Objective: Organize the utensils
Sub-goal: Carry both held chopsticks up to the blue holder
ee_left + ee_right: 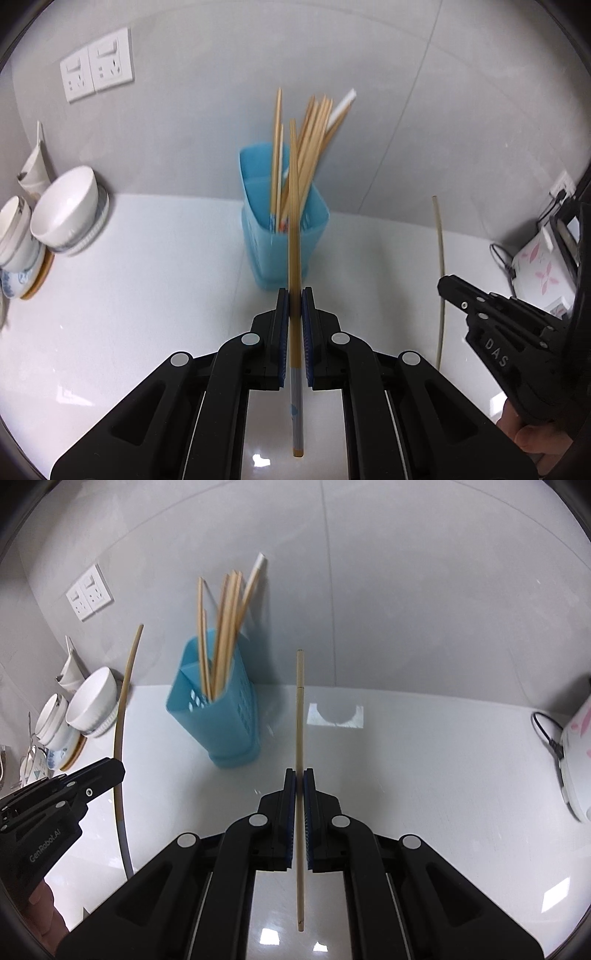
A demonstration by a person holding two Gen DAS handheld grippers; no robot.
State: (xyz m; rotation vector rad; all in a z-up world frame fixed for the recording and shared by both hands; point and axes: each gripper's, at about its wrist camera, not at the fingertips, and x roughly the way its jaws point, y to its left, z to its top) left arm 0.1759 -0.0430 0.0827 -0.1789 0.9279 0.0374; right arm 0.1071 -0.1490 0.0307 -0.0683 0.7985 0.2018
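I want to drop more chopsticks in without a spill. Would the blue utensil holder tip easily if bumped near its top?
Probably fairly easily. The blue utensil holder is tall and narrow on a small base, looks like thin perforated plastic, so likely light. Its chopsticks lean to one side above the rim, adding top weight. The glossy counter may let it slide instead.

Both grippers are matte black plastic linkages with round silver pivot pins and blue ribbed pads inside the fingers. The left gripper (295,295) bears white "GenRobot.AI" lettering on its side; the right gripper (299,775) reads "DAS" beside small screws.
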